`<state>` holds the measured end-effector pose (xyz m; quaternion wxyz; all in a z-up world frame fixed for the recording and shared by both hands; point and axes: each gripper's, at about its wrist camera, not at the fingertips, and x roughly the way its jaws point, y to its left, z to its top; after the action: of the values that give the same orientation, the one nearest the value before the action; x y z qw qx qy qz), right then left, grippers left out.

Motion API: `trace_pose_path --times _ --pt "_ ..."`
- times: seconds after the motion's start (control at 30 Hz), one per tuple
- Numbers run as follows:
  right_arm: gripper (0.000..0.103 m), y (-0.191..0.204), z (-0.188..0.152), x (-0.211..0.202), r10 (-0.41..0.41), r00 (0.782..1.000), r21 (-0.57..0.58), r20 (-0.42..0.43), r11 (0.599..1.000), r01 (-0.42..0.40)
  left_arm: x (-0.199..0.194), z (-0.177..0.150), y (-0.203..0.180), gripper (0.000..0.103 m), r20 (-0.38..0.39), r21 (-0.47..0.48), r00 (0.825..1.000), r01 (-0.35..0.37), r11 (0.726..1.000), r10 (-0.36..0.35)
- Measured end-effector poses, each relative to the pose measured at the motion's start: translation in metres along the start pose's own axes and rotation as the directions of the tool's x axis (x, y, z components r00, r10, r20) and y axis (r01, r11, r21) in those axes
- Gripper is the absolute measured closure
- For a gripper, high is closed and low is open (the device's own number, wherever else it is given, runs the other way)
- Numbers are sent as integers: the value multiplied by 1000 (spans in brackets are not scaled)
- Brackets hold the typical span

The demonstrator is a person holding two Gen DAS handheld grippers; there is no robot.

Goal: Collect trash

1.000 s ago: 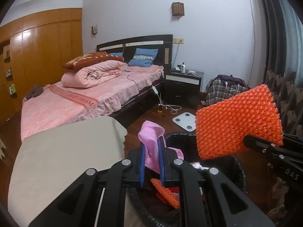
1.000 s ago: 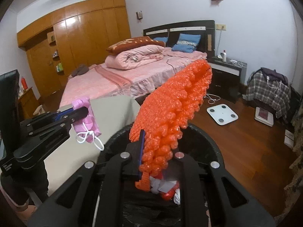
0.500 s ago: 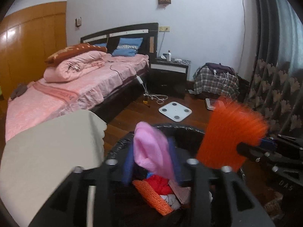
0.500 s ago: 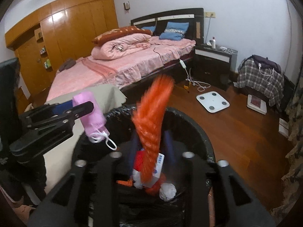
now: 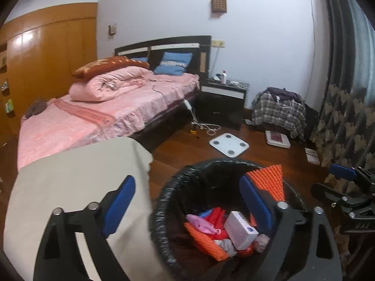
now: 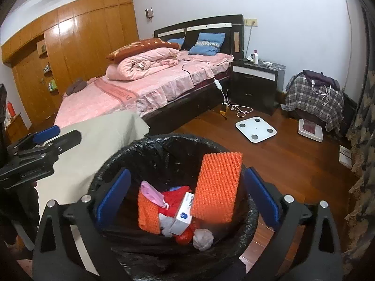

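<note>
A bin lined with a black bag (image 6: 150, 145) stands on the floor below both grippers; it also shows in the left wrist view (image 5: 164, 192). Inside lie an orange bubble-wrap sheet (image 6: 218, 187), a pink face mask (image 6: 152, 193), a white box (image 6: 184, 213), a second orange piece (image 6: 147, 213) and crumpled paper (image 6: 202, 238). My right gripper (image 6: 187, 196) is open and empty over the bin. My left gripper (image 5: 187, 201) is open and empty over the bin's left rim. The orange sheet leans on the bin wall (image 5: 269, 182).
A table with a beige cloth (image 5: 77, 178) stands left of the bin. A pink bed (image 6: 150, 82), a dark nightstand (image 6: 255, 79), a white scale (image 6: 255, 128), a plaid-covered pile (image 6: 314, 93) and a curtain (image 5: 346, 93) surround the wooden floor.
Both grippers opened. The pink mask dropped from the left gripper and the orange bubble wrap dropped from the right gripper into the bin.
</note>
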<state>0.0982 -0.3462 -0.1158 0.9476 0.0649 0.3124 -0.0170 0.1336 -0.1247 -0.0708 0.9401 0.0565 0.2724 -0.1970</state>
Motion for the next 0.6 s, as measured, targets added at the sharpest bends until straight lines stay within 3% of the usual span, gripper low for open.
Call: trace_pose_path --times 0.13,0.6 --pt "6 11 8 -13 23 1000 2 16 1000 -23 -23 1 16 6 19 -23 999 -42 999 43" --pt "5 66 32 -64 108 991 -49 74 993 -104 -100 -2 45 6 47 -75 987 -148 986 152"
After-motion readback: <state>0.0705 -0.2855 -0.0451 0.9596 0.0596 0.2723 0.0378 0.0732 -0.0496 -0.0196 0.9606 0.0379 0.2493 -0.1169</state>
